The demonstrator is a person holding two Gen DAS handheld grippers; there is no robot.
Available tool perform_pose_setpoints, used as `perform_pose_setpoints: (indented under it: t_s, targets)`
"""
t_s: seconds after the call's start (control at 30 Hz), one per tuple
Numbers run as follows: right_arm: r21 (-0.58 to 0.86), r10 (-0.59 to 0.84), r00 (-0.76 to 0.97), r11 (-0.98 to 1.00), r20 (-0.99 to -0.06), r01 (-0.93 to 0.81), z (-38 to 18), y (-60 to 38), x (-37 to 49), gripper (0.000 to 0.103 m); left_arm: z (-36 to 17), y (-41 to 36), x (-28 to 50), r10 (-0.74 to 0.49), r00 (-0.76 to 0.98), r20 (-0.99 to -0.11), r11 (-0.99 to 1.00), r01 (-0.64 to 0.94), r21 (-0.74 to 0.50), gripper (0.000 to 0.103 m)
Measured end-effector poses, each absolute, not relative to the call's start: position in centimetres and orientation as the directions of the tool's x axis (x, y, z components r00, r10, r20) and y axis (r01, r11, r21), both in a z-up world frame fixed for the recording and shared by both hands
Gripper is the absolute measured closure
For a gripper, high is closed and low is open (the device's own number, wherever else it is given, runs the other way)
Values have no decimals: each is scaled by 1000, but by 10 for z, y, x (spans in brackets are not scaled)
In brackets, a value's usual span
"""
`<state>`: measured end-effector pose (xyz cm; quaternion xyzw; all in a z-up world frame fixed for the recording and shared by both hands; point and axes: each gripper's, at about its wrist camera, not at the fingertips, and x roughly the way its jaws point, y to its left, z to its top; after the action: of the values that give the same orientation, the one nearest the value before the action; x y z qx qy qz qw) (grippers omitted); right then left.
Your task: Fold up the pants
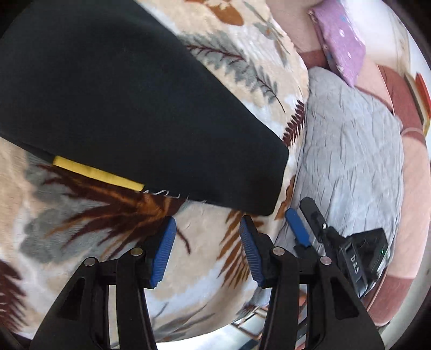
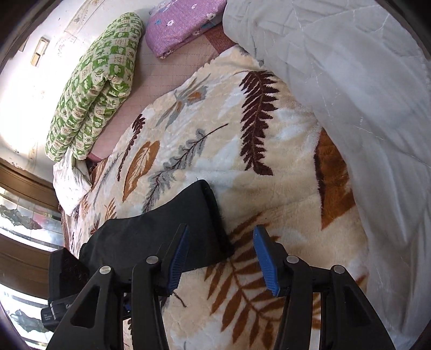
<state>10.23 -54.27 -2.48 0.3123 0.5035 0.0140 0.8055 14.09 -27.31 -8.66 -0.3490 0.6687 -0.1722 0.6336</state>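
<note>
The black pants (image 1: 113,102) lie folded on a cream leaf-patterned blanket (image 1: 204,242), with a yellow tag (image 1: 97,173) at their near edge. My left gripper (image 1: 207,250) is open and empty, just short of the pants' near edge. The right gripper's blue pad (image 1: 297,227) shows beside it to the right. In the right wrist view the pants (image 2: 167,228) lie at lower left. My right gripper (image 2: 221,258) is open and empty, its left finger (image 2: 177,255) over the pants' end, its right finger (image 2: 265,258) over bare blanket (image 2: 269,188).
A grey quilt (image 1: 350,150) lies right of the blanket, seen white in the right wrist view (image 2: 350,80). A purple pillow (image 2: 183,24) and a green checked quilt roll (image 2: 99,80) sit at the bed's far side. The bed edge and floor (image 1: 242,331) are near.
</note>
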Motion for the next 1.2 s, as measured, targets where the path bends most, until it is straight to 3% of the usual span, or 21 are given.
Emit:
perform_pose_setpoints:
  t_s: [0.27,0.33,0.4,0.93,1.0,1.07,1.2]
  targets:
    - [555,392,487,793,-781,252,-33,-542,114,52,-91,-274,156,-665,143,-733,689,-262,-676,59]
    - [558,397,485,792,-779,248,-34,-544,117,52,-90,-275,159,-667,146,-731,687,-261,-678,71]
    - [563,399,487,786,-777,255,-37,-548,119,52,-93,-275,159,-690,131,-712,668,-265,-696,77]
    - [686,582,397,698,-710,205,-85,-536,181,50,-102,-292,165,-688,124,-715,668,-277,-690,77]
    - [703,595,403,680,-695,209,-86,-536,184,56,-101,-293,167,-682,117,-722,679,-264,-685,78]
    - [702,587,414,679,-696,218,-85,-537,184,88,-100,-293,168,-682,108,-724,687,-246,-684,87]
    - [683,568,416,699,-710,210,-78,-538,176,91,-105,-291,172,-706,77,-704,669,-255,-698,93]
